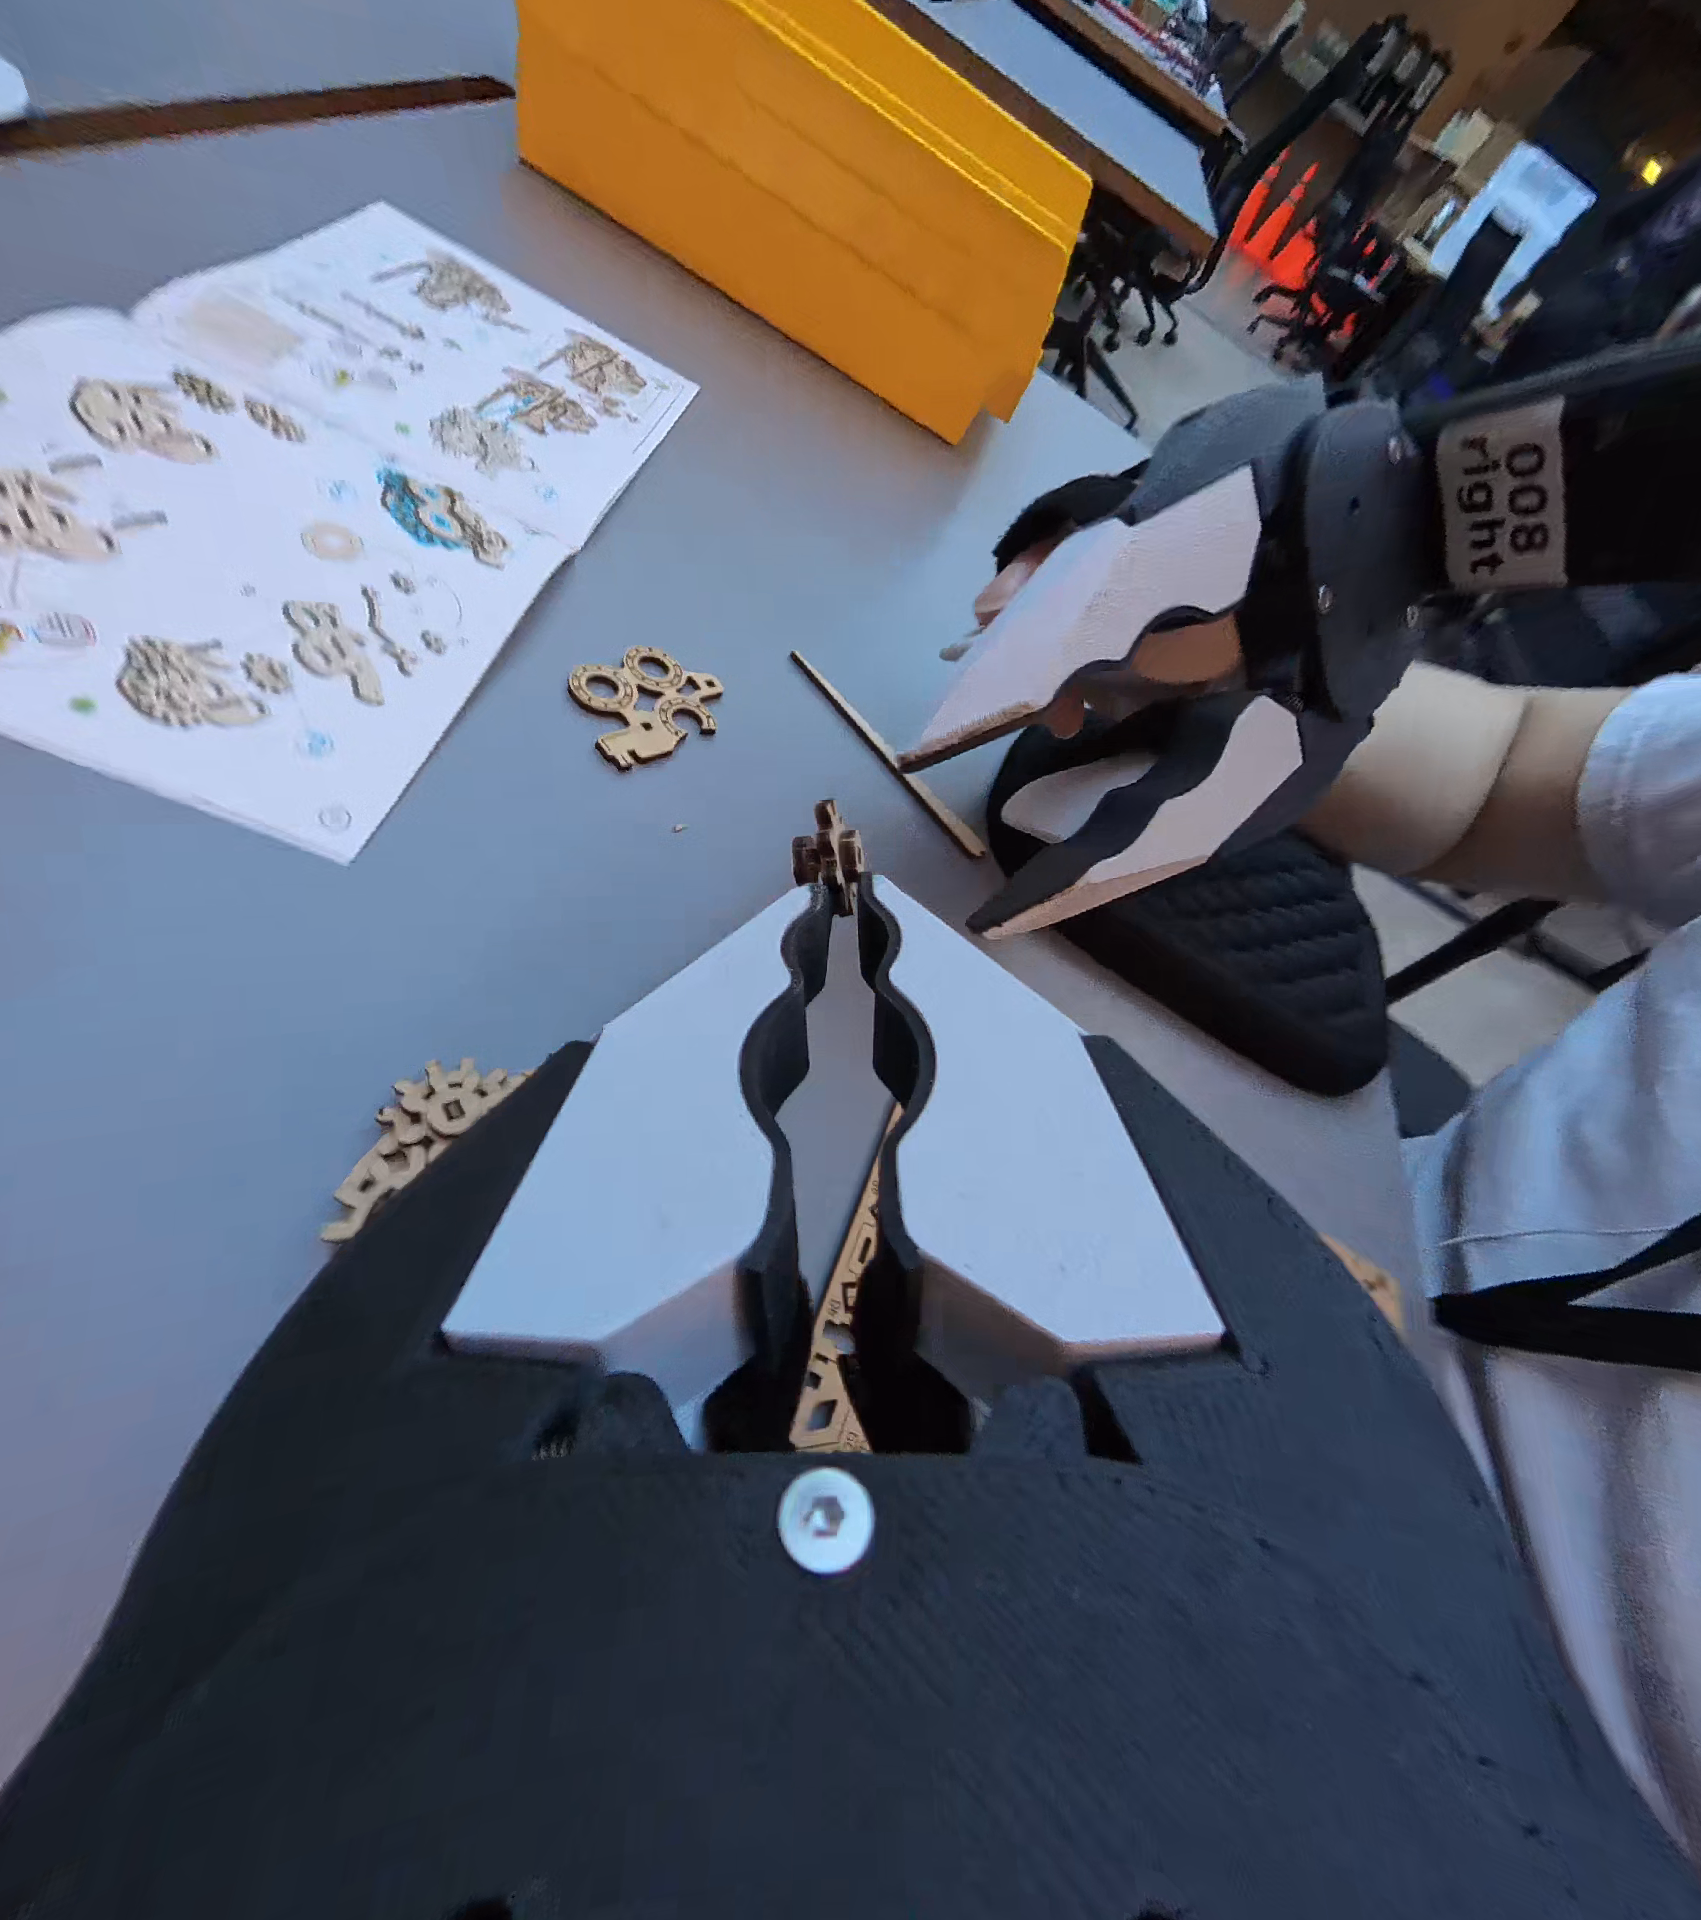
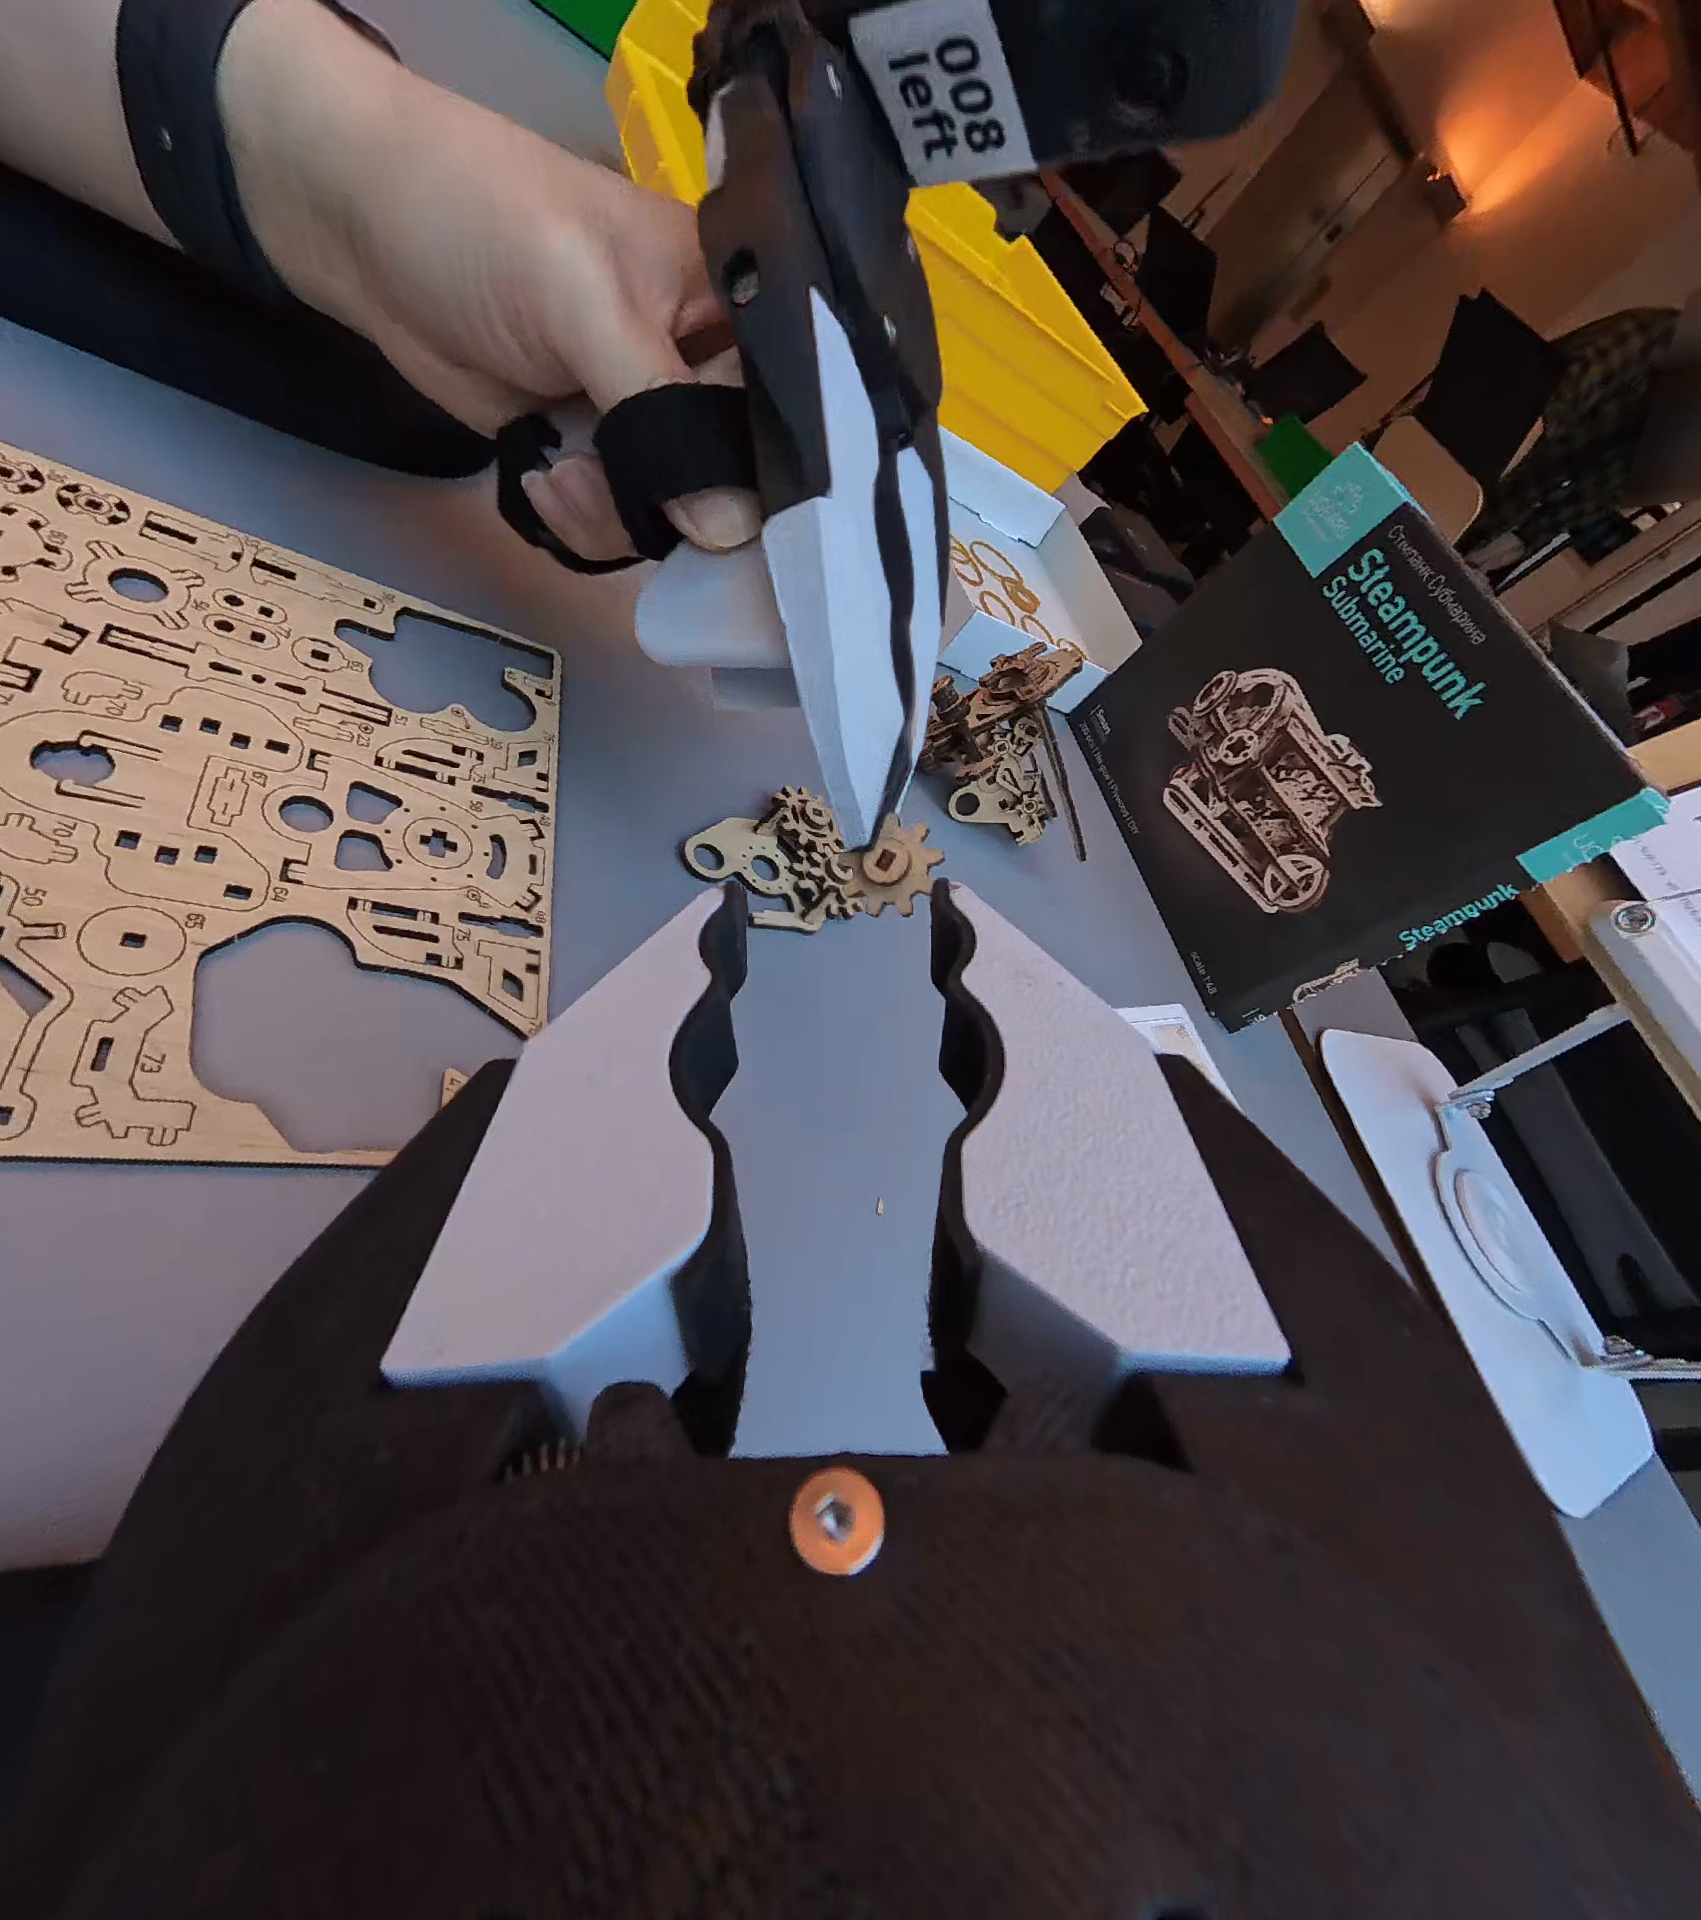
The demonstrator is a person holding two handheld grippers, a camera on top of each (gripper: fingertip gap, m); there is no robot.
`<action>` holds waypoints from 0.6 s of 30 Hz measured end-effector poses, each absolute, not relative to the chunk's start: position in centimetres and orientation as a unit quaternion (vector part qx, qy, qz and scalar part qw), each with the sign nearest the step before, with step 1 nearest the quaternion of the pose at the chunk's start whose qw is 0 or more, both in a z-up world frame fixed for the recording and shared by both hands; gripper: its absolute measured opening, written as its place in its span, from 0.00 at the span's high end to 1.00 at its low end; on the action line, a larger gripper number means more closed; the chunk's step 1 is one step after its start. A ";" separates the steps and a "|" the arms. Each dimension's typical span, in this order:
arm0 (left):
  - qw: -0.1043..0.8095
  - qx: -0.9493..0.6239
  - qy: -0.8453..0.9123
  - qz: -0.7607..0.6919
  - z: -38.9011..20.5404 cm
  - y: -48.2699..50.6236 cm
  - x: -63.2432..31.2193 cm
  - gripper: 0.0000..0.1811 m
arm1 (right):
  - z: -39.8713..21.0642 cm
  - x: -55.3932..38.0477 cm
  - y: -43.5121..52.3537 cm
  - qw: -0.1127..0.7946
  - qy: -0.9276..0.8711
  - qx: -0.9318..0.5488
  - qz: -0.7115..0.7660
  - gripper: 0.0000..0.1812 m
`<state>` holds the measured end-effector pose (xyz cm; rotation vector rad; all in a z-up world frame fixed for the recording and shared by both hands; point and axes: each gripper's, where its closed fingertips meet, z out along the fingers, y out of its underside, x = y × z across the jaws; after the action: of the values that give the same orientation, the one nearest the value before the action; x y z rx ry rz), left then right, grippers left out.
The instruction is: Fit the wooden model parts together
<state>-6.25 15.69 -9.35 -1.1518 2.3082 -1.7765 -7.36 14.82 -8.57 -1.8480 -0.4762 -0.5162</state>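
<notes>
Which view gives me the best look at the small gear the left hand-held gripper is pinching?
The right wrist view: the small gear faces the camera, teeth and square hole clear, pinched by the left hand-held gripper. The left wrist view shows it only edge-on, poking past the fingertips.

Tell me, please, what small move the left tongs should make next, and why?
Probably ease the gear sideways onto the gear plate beside it. The left tongs pinch the gear at its edge right next to the plate, while the right tongs wait open in front.
</notes>
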 end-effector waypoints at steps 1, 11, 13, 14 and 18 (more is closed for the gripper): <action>0.042 -0.340 0.755 -0.559 -9.2 15.6 -6.3 0.99 | -8.4 -7.2 14.8 0.556 -0.190 -0.781 -0.210 0.81; 0.498 -0.036 0.799 -0.336 -7.6 15.9 -6.8 0.99 | -6.4 -6.7 13.9 0.613 -0.155 -0.757 -0.165 0.81; 0.517 -0.010 0.794 -0.318 -7.6 15.4 -7.1 0.99 | -6.3 -7.2 14.0 0.613 -0.172 -0.753 -0.169 0.81; 0.519 -0.006 0.795 -0.314 -7.7 15.3 -7.1 0.99 | -6.4 -7.4 14.0 0.610 -0.178 -0.752 -0.175 0.81; 0.510 -0.013 0.798 -0.322 -7.9 15.1 -7.1 0.99 | -6.8 -7.5 14.1 0.598 -0.190 -0.755 -0.189 0.82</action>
<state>-7.08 15.14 -7.87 -0.0312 1.9203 -0.7742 -7.49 14.09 -6.85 -1.7528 -0.4410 -0.4392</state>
